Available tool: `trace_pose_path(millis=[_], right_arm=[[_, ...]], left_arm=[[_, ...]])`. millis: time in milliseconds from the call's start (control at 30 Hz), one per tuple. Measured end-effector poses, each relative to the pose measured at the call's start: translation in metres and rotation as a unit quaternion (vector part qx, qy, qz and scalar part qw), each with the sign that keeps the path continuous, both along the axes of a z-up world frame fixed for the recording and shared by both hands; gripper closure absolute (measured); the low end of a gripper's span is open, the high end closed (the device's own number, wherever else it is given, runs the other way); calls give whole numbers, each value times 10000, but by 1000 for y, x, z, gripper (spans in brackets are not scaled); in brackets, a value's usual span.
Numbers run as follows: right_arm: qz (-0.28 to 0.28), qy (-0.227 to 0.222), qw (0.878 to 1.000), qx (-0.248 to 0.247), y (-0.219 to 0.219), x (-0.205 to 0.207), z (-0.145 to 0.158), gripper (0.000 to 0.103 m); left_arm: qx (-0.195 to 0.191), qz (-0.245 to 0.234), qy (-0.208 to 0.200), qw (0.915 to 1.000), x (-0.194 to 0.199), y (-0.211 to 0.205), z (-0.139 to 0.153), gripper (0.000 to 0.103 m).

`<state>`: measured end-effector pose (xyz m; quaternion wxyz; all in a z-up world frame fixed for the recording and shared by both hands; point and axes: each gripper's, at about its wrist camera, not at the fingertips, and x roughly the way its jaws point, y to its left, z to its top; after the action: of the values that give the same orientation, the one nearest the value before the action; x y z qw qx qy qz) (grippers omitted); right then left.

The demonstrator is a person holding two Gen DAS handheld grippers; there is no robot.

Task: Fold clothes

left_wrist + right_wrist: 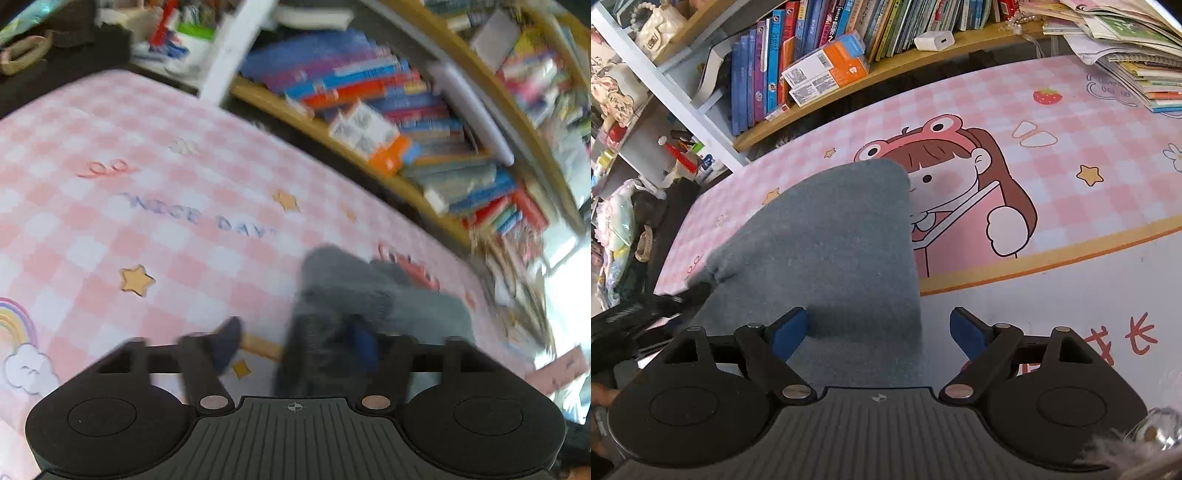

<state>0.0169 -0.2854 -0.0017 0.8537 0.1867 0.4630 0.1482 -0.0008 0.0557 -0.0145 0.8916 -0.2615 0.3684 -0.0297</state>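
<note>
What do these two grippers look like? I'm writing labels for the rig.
Both match: the left gripper and right gripper have black linkage arms, blue pads, round black discs either side, silver pivot screws and a ribbed dark-grey base with a small crosshair mark. No cables show.

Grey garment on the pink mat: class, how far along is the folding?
Done: the grey garment lies on the pink mat, seemingly doubled over with straight edges. In hand: the right gripper is open over it; the left gripper view is blurred, its grip unclear. Left: further folds, probably.
</note>
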Motion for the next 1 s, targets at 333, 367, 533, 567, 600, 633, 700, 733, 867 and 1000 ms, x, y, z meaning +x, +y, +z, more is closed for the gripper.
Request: trace_pose_path(millis=[333,367,533,567,600,633,700,733,867,1000], right_arm=[[-80,-100,9998,124,-3,-3,2,20],[-89,-94,9998,127,-4,-2,2,20],[-74,-81,9999,101,-3,-2,2,20],[-75,-78,9999,95,-3,-2,2,20],[-79,-76,9999,91,-3,-1,2,20],[-90,-72,9999,94,-4,-1,2,20],[-107,-54,9999,100,-4,-1,1,20],[-103,-34,9999,102,-4,0,1,20],[-83,-10,9999,78,-2,1,0,20],[-60,2,10000,46,0,1,-1,20]], left_arm=[[-546,-13,-485,9973,-9,4,19,34],[-551,-67,-470,9973,-8,2,18,34],[-679,-234,-127,9973,0,-3,5,79],[-794,-294,-108,9964,0,-2,3,84],[-802,-319,-257,9959,-2,-1,8,87],[-784,-384,-538,9947,-6,-1,16,88],[-822,-439,-1012,9905,-14,-1,31,88],[-817,-375,-1052,9904,-14,0,32,88],[-532,-44,-61,9986,-2,7,-2,86],[-349,-48,-67,9994,-1,5,-3,81]])
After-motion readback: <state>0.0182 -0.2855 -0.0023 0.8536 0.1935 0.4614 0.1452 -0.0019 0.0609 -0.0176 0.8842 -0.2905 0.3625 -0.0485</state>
